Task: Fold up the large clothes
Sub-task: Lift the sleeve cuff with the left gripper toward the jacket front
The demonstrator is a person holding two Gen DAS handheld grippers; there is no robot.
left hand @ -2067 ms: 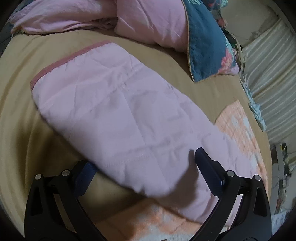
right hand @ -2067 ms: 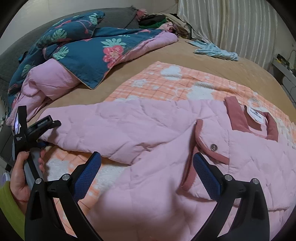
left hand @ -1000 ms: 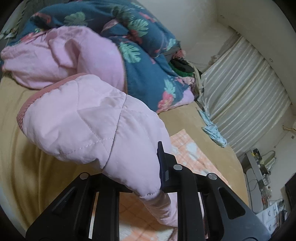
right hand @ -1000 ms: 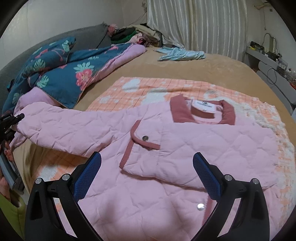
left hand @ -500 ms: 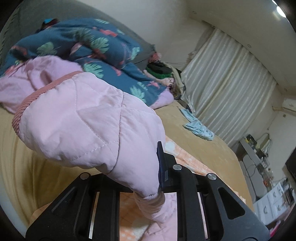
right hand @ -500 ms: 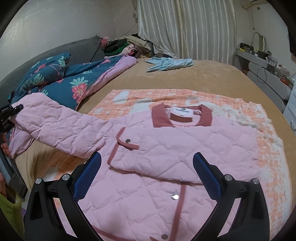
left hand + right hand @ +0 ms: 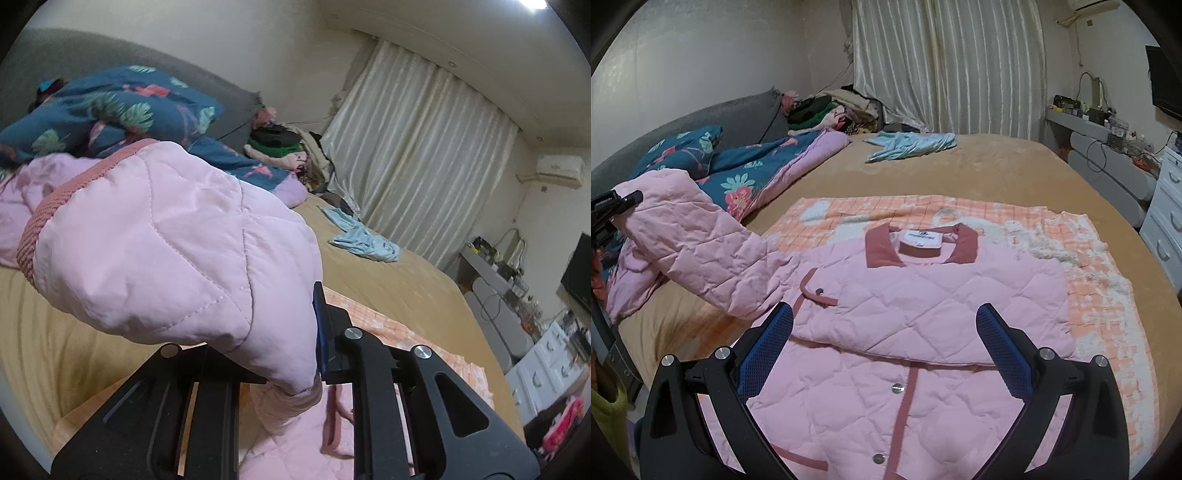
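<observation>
The left gripper (image 7: 295, 354) is clamped on the pink quilted jacket's (image 7: 923, 306) sleeve (image 7: 177, 251), lifted off the bed (image 7: 997, 166). The right gripper (image 7: 884, 332) hangs spread, empty. One sleeve looks folded across; this one and the body remain.

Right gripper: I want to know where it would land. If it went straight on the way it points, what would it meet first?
Probably the pink quilted jacket spread on the bed: the open right gripper points down at its folded-over sleeve. Depth is uncertain.
</observation>
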